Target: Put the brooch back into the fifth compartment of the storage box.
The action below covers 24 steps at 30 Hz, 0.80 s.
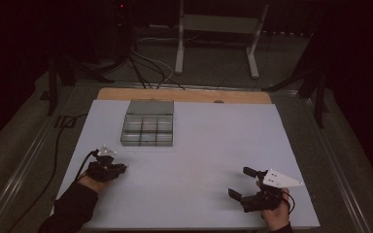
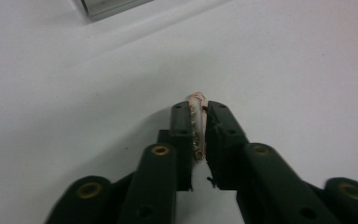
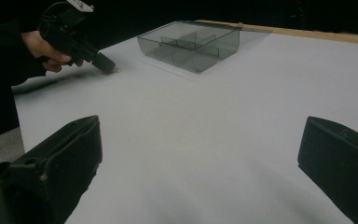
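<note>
The left tool [image 2: 199, 135] pinches a small pale tube [image 2: 196, 122] just above the bench [image 1: 199, 160], not yet in the compartment box [image 1: 147, 124]; the right tool [image 1: 245, 183] gapes empty.

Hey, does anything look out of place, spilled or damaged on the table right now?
Nothing stands out. The clear divided box sits square and upright on the white table. The left gripper is shut on a small pale slender item, and the right gripper is open over bare table.
</note>
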Each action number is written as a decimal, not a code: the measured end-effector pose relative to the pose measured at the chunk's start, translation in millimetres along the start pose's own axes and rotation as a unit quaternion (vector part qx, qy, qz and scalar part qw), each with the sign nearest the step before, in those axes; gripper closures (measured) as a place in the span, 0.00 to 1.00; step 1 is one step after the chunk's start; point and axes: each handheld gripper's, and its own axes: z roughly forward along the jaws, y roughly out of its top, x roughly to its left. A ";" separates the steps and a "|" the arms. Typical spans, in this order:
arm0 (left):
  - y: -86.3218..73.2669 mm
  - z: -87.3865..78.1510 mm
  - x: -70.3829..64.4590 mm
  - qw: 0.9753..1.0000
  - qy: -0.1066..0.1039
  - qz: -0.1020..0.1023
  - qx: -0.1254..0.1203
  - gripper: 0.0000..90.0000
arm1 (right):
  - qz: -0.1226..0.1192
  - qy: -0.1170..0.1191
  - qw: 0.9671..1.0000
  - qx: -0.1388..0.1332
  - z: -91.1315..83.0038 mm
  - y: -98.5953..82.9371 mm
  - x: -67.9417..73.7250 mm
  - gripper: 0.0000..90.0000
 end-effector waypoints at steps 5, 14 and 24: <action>0.2 0.1 -0.1 1.000 0.001 0.002 0.001 0.96 | 0.001 -0.001 1.000 0.000 0.3 -0.1 -0.3 0.00; 0.5 -0.5 -1.2 1.000 0.007 0.016 -0.001 0.97 | 0.000 -0.002 1.000 -0.001 -0.6 0.1 -0.5 0.00; 1.7 -4.5 -1.9 1.000 0.004 0.023 -0.010 0.97 | 0.000 -0.003 1.000 -0.001 -0.6 0.0 -0.5 0.00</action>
